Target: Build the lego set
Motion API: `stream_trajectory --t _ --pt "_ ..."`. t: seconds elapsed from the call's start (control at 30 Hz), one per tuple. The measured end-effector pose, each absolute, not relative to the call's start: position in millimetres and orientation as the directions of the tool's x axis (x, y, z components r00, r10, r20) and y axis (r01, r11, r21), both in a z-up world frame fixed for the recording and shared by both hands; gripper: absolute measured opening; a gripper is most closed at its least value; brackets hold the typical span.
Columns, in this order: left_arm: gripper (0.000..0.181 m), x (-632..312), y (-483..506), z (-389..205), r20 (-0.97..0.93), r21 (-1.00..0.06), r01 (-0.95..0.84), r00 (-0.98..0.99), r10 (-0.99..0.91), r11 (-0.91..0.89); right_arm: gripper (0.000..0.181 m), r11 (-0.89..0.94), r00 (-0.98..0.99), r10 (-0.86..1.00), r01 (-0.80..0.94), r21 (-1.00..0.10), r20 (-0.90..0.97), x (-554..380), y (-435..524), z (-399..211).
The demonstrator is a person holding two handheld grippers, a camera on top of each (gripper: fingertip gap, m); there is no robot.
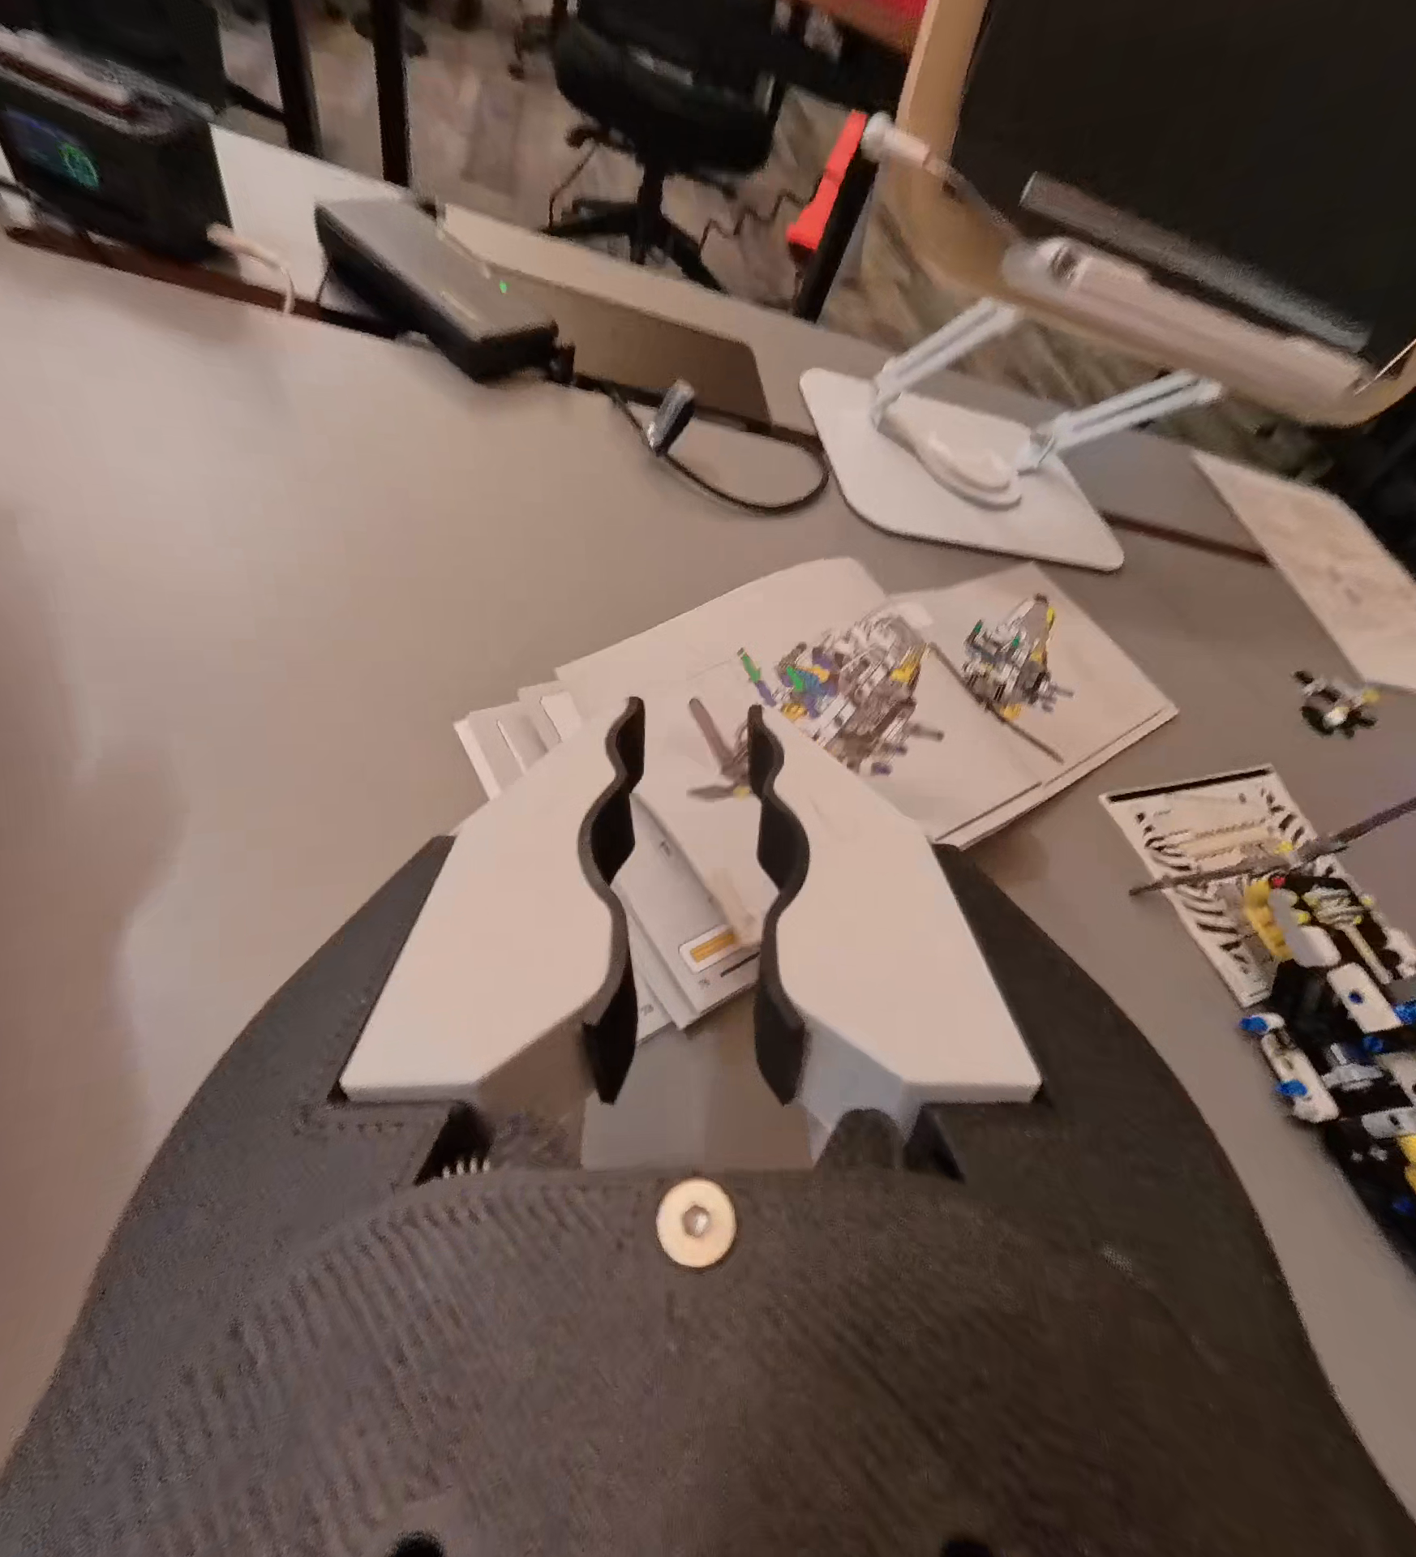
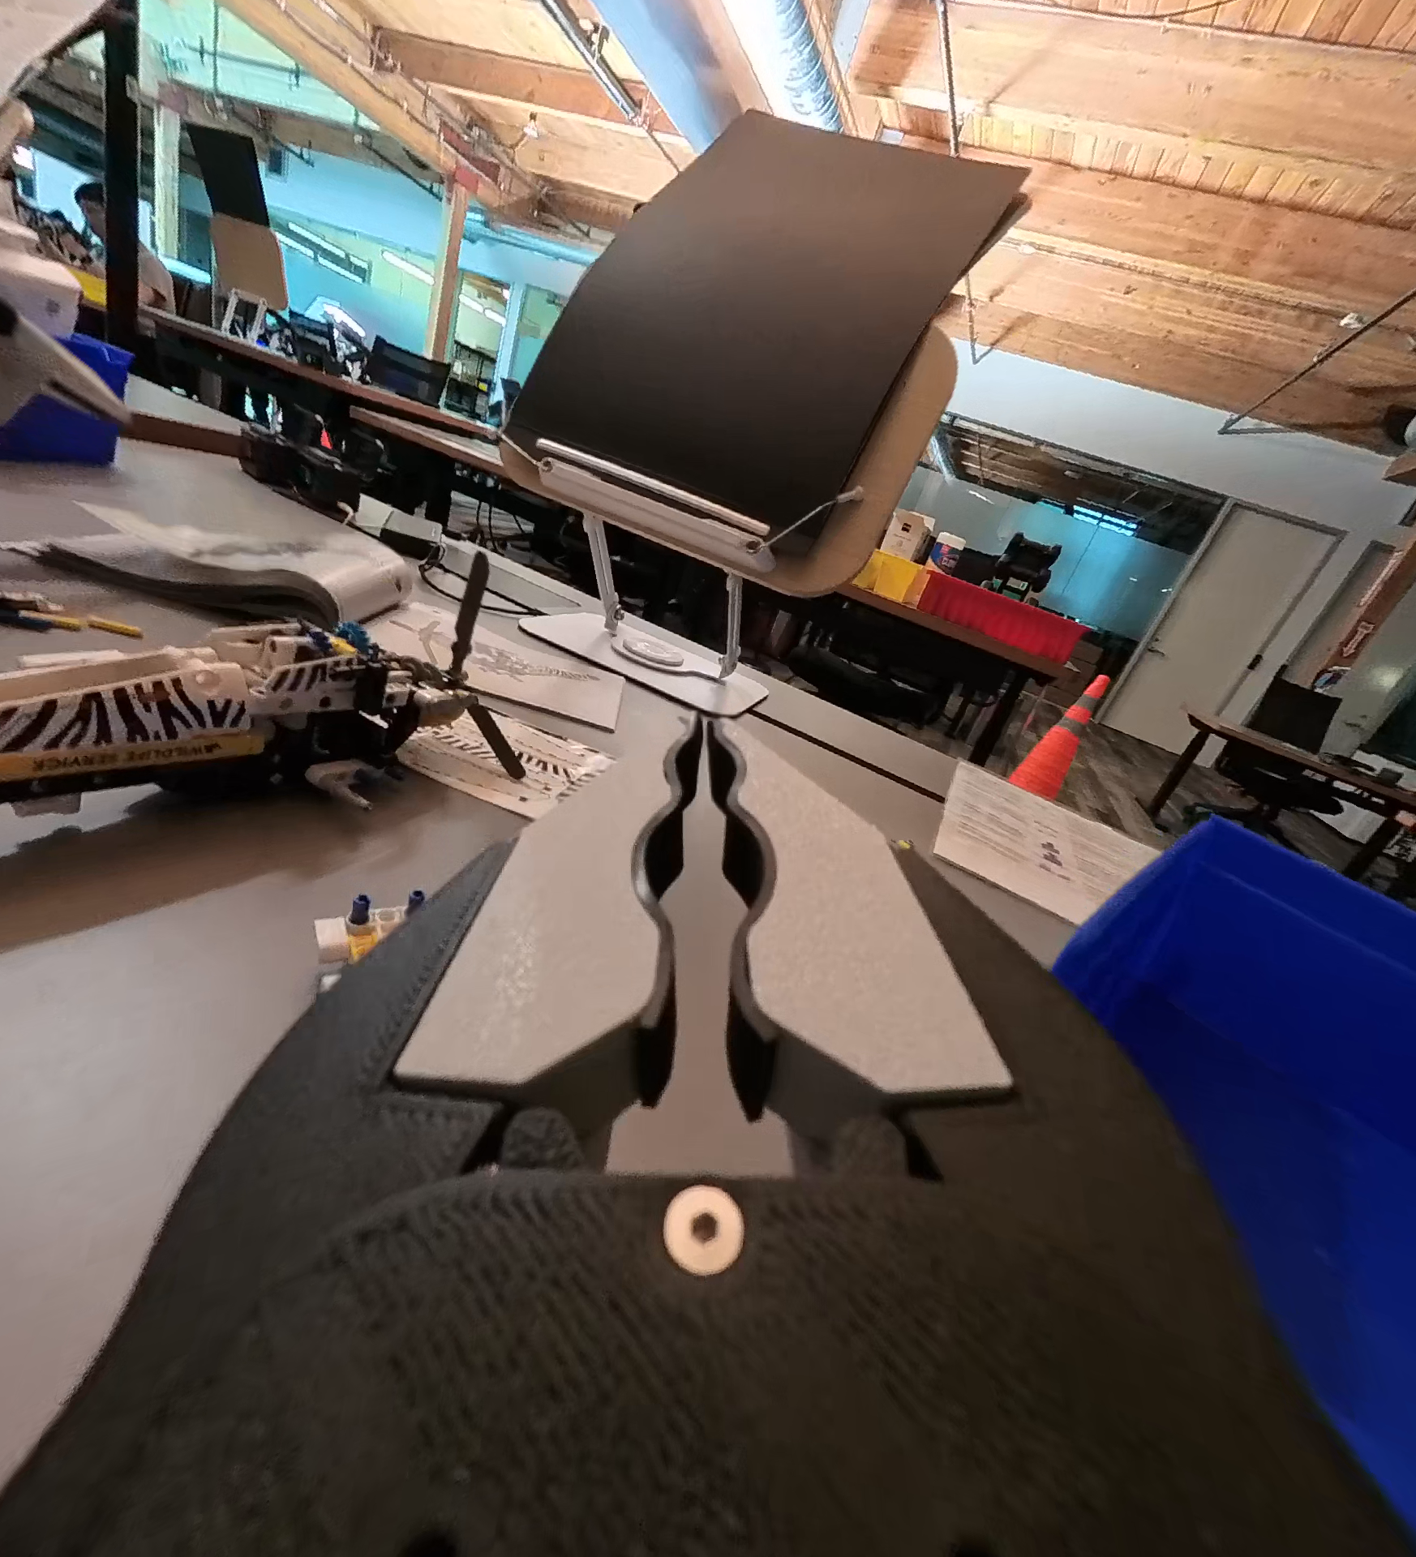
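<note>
Left wrist view looks down on the grey tabletop (image 1: 224, 590), where the book stand (image 1: 966, 472) stands at the far edge. Nearer than the stand lies the open manual (image 1: 983, 741). Right of the manual, the helicopter model (image 1: 1362, 1036) rests on a sticker sheet (image 1: 1193, 834). The left tool (image 1: 694, 733) hangs over the manual, fingers parted by a narrow gap, holding nothing. The right tool (image 2: 705, 737) points at the stand's base, tips nearly touching and empty, with a blue bin (image 2: 1294, 1095) beside it.

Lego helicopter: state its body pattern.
Black-and-white zebra stripes on the lego helicopter, clearest in the right wrist view.
</note>
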State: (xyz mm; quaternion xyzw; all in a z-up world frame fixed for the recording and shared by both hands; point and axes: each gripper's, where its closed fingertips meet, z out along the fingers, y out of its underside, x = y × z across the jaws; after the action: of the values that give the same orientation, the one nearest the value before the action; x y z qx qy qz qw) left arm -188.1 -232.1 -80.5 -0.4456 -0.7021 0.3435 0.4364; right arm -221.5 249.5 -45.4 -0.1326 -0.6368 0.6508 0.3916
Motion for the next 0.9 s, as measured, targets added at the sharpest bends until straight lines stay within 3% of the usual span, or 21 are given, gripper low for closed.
stream_trajectory --t 0.27,0.63,0.8,0.9 --pt "0.020 -209 -220 -60 0.262 -0.922 0.251 -0.161 0.952 0.296 0.000 0.207 -0.626 0.671 -0.356 -0.911 0.398 -224 243 -53" --pt "0.017 -260 -218 -51 0.349 -0.906 0.240 -0.044 0.936 0.349 0.000 0.349 -0.523 0.703 -0.337 -0.874 0.482 -241 249 -63" --pt "0.014 -263 -189 -103 0.418 -0.817 0.462 0.063 0.906 0.345 0.000 0.497 -0.439 0.666 -0.340 -0.798 0.602 -248 246 -75" --pt "0.016 -252 -189 -139 0.251 -0.760 0.627 0.043 0.967 0.169 0.000 0.545 -0.387 0.662 -0.340 -0.766 0.642 -253 248 -76"
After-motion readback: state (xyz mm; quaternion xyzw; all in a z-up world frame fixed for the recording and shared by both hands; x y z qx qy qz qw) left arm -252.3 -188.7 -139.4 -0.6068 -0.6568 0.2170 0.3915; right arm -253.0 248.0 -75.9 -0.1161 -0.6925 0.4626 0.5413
